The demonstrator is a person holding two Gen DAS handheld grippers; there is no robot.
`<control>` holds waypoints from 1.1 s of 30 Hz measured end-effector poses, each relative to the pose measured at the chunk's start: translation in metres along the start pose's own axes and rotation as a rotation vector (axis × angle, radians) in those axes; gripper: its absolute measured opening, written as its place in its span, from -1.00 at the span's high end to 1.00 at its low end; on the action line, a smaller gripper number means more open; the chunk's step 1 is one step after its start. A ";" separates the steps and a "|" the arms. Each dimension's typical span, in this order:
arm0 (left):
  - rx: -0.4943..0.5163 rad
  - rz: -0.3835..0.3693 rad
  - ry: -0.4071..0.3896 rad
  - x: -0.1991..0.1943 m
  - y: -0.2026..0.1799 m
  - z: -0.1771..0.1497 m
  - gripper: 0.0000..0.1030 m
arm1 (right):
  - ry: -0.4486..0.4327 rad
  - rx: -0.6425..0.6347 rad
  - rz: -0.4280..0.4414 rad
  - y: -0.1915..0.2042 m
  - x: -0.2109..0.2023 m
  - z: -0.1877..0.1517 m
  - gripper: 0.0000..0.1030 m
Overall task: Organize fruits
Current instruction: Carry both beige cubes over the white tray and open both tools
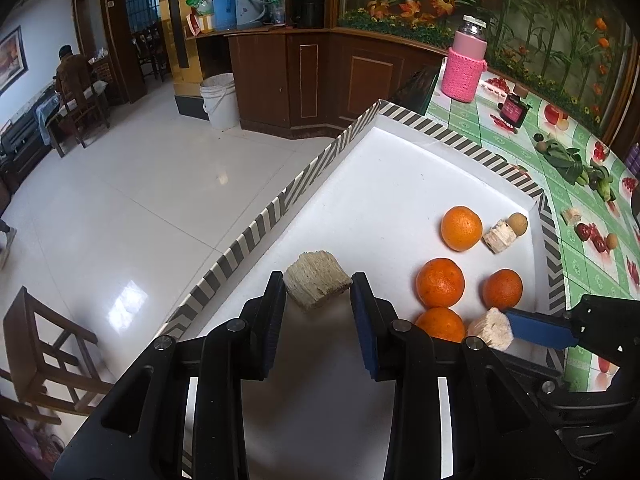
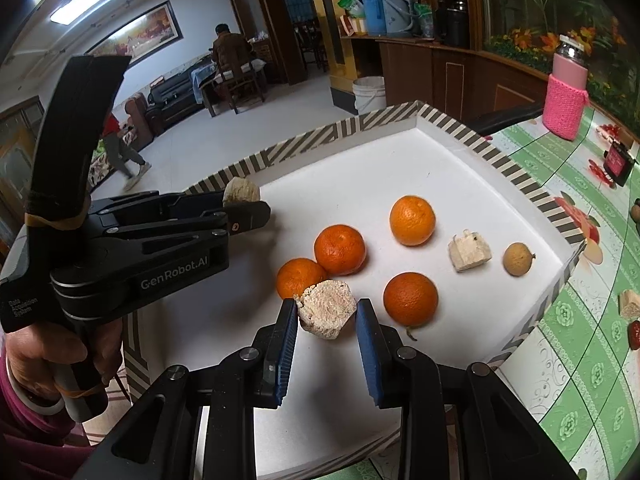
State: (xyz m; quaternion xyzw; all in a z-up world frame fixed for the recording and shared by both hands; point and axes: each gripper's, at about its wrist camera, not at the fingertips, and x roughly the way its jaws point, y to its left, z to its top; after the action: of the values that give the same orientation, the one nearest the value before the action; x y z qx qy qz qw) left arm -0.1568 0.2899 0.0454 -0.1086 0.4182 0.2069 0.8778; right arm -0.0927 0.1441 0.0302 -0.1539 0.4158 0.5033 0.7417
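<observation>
A white tray with a striped rim (image 1: 256, 232) (image 2: 528, 184) holds several oranges (image 1: 440, 282) (image 2: 340, 249), a pale fibrous chunk (image 1: 498, 236) (image 2: 469, 255) and a small brown round fruit (image 1: 518, 224) (image 2: 518, 259). Low over the tray's left side, my left gripper (image 1: 319, 284) (image 2: 250, 210) is shut on a beige fibrous chunk (image 1: 318, 286) (image 2: 240, 192). My right gripper (image 2: 326, 308) is shut on a second, lighter chunk (image 2: 326, 314) (image 1: 490, 328), right beside the nearest orange (image 2: 298, 278). In the left wrist view only one blue finger (image 1: 536, 330) of the right gripper shows.
The tray lies on a green fruit-print tablecloth (image 2: 580, 380) at the table's edge, with tiled floor (image 1: 140, 200) beyond its left rim. A pink sleeved bottle (image 1: 464, 68) (image 2: 568, 100), a small dark box (image 1: 514, 110), red dates and another chunk (image 2: 628, 304) lie on the cloth.
</observation>
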 end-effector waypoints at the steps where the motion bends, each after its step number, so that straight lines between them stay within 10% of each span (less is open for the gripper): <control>1: 0.001 0.001 0.002 0.001 0.000 0.000 0.36 | 0.003 -0.003 0.001 0.001 0.001 0.000 0.44; 33: -0.012 0.000 0.052 0.008 -0.003 -0.004 0.16 | 0.028 -0.016 -0.046 -0.003 0.008 0.001 0.34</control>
State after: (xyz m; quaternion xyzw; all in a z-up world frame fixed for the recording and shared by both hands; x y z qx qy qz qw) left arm -0.1536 0.2880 0.0367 -0.1194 0.4394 0.2066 0.8660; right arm -0.0885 0.1487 0.0245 -0.1767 0.4185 0.4871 0.7459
